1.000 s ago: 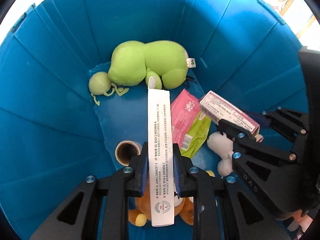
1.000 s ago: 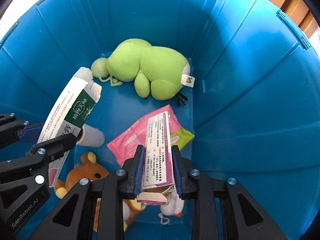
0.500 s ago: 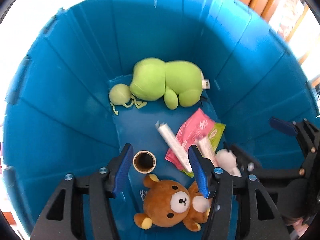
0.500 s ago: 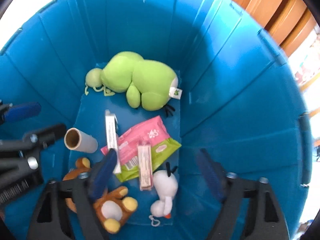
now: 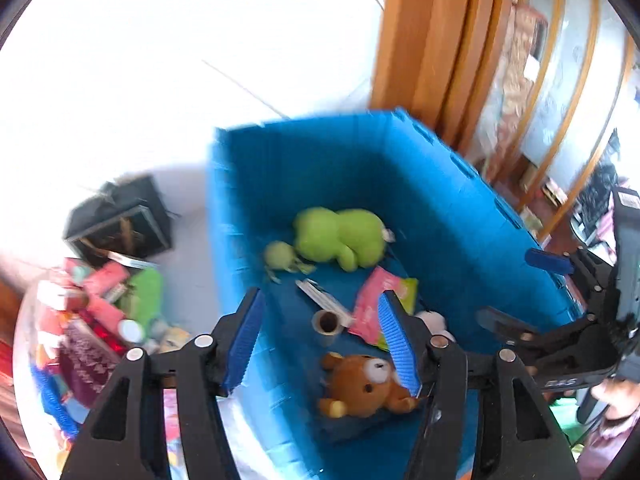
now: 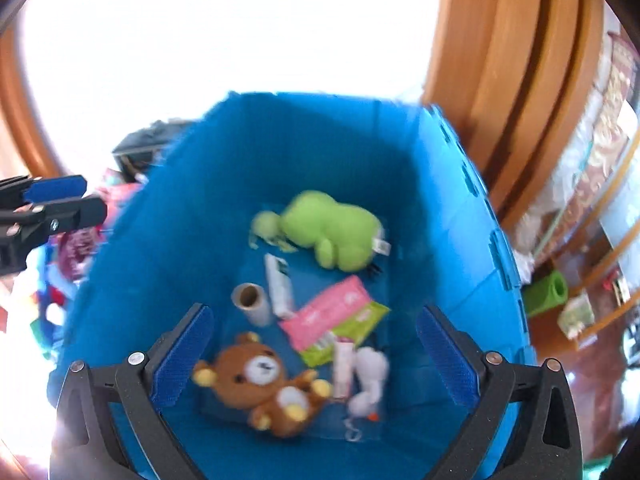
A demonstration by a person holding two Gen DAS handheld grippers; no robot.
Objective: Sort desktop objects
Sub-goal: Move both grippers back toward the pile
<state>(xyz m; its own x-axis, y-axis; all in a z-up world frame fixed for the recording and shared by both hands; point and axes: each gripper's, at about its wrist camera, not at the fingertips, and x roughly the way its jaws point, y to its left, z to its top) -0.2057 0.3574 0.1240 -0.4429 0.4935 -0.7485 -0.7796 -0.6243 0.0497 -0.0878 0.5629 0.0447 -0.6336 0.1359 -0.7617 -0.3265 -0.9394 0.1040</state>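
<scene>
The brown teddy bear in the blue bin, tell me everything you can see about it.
The brown teddy bear is a soft plush toy with a pale muzzle, a white belly patch and yellow inner ears and paw soles. It lies on its back, face up, limbs spread, on the floor of the blue bin at the near end. A cardboard tube lies just beyond its head, and a white plush toy lies beside its feet. Neither claw touches it. Motion blur hides finer detail.

Both boxes [image 6: 279, 287] dropped into bin [image 6: 192, 208] — each gripper [image 5: 322, 340] empty, jaws opening
</scene>
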